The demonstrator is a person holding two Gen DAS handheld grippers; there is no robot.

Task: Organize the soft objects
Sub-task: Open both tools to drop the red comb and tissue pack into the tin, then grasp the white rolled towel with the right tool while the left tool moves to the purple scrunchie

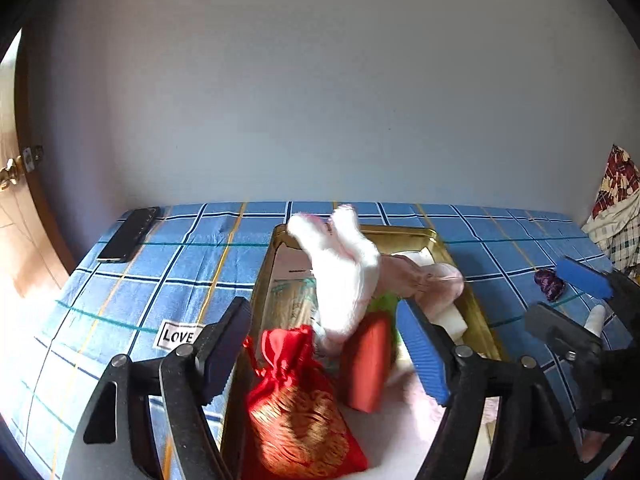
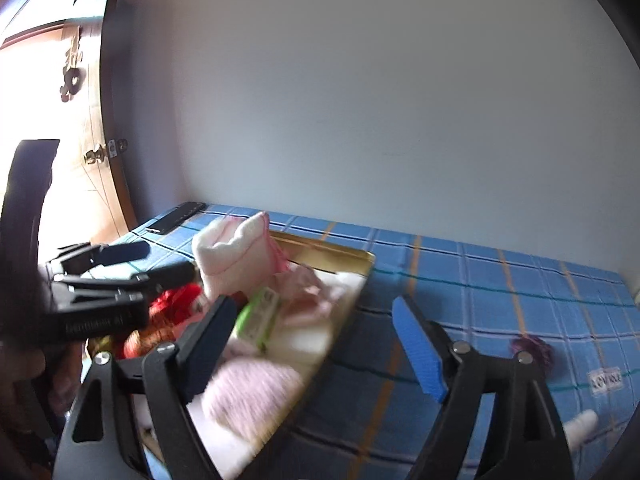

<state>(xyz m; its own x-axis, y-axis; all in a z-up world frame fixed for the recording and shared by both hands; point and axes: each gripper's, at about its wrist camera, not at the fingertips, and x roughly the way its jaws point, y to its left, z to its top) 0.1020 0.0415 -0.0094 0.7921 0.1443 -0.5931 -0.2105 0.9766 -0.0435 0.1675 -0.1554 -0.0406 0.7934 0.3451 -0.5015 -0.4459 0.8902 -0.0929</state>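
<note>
A gold tin box (image 1: 472, 312) lies on the blue checked bedsheet (image 1: 120, 292). It holds a white plush rabbit (image 1: 344, 276), a pink soft piece (image 1: 432, 280), a red drawstring pouch (image 1: 296, 408), a red box (image 1: 368, 364) and white foam. My left gripper (image 1: 324, 356) is open over the box's near end, empty. My right gripper (image 2: 316, 348) is open and empty over the box's right rim (image 2: 352, 304); it also shows in the left wrist view (image 1: 568, 292). A purple soft ball (image 2: 532, 350) and a white soft piece (image 2: 580, 426) lie on the sheet to the right.
A black phone (image 1: 128, 236) lies at the bed's far left corner. A wooden door (image 1: 16, 208) stands to the left. A white wall runs behind the bed. Patterned cloth (image 1: 616, 208) hangs at the far right. A green packet (image 2: 258, 316) lies in the box.
</note>
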